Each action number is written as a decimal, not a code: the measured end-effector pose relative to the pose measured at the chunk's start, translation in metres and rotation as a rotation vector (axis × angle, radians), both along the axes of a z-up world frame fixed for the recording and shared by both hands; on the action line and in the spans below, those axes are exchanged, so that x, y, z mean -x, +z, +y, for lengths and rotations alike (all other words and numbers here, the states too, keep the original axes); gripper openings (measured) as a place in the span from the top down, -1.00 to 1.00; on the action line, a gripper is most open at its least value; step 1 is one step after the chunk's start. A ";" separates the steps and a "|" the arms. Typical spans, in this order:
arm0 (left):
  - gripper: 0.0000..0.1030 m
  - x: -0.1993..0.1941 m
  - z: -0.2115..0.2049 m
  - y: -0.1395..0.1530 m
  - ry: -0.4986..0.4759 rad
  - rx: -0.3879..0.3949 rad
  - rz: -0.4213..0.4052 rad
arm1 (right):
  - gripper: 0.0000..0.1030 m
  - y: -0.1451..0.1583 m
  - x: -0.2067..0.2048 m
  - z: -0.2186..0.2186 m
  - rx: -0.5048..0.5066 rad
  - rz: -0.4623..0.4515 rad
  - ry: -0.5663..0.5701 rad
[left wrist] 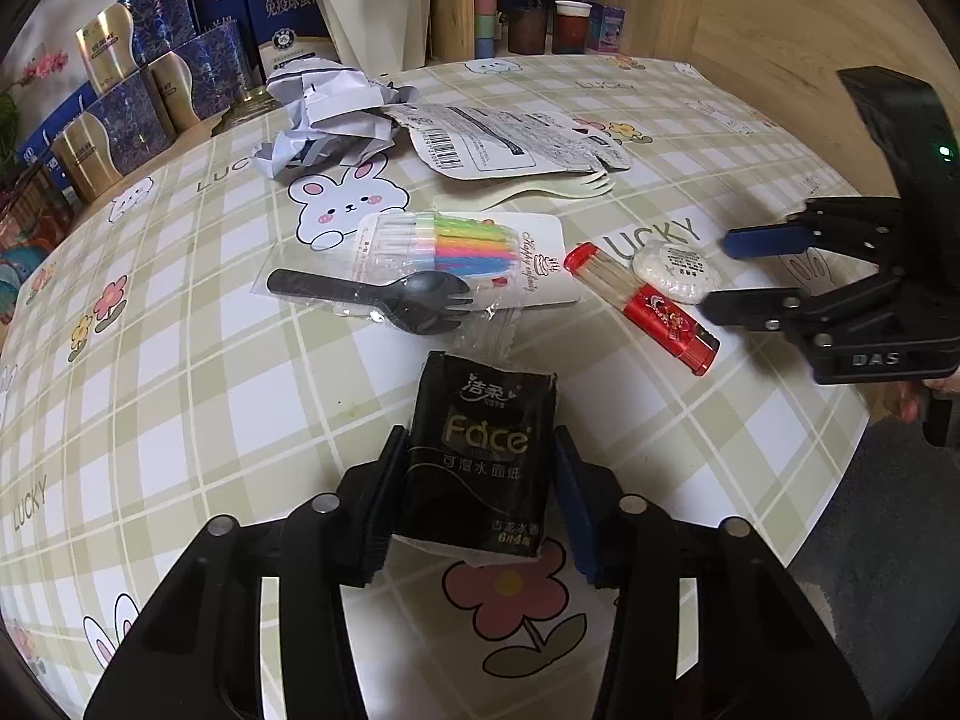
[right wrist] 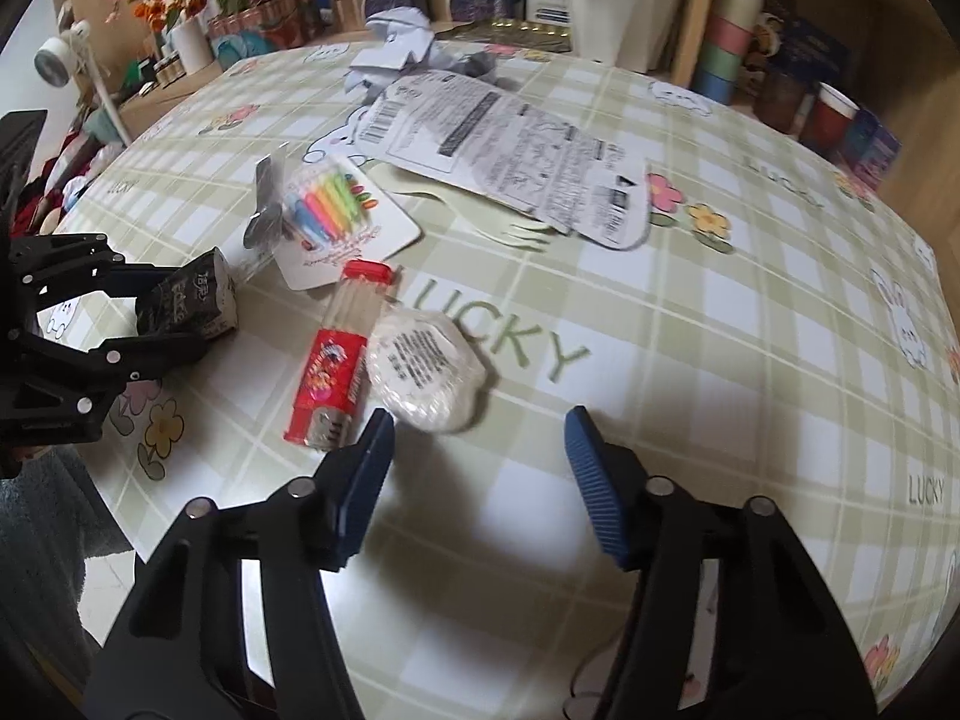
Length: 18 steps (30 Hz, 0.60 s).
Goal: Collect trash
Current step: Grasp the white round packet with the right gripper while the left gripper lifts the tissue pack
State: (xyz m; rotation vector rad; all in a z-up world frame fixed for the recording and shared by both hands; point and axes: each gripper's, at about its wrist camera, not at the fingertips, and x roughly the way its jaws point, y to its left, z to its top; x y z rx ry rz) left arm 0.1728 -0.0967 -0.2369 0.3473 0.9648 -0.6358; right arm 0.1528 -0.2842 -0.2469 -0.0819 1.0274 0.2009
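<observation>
My left gripper [left wrist: 474, 480] is shut on a black tissue pack [left wrist: 477, 456] near the table's front edge; the pack also shows in the right wrist view [right wrist: 186, 300]. My right gripper [right wrist: 477, 450] is open and empty, just short of a round white wrapped puck [right wrist: 423, 369], which also shows in the left wrist view [left wrist: 675, 270]. A red toothpick tube [right wrist: 336, 360] lies beside the puck. A black spork in clear wrap [left wrist: 384, 300], a candle pack [left wrist: 462, 246], a flattened printed package [left wrist: 510, 141] and crumpled paper [left wrist: 324, 114] lie farther back.
A plaid tablecloth [left wrist: 180, 390] covers the table. A white plant pot [left wrist: 378, 18], blue and gold boxes [left wrist: 132, 102] and cups [left wrist: 570, 24] stand along the back. A wooden wall [left wrist: 780, 30] rises at the right. A pale plastic fork [right wrist: 504, 228] lies under the package.
</observation>
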 end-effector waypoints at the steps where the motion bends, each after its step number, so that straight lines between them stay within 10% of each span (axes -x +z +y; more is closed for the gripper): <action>1: 0.14 0.000 0.001 0.000 0.002 0.006 0.000 | -0.14 -0.001 -0.002 0.002 0.002 0.001 0.007; 18: 0.33 0.011 0.032 0.020 0.106 0.136 0.005 | 0.19 0.004 -0.009 0.019 -0.031 -0.027 0.018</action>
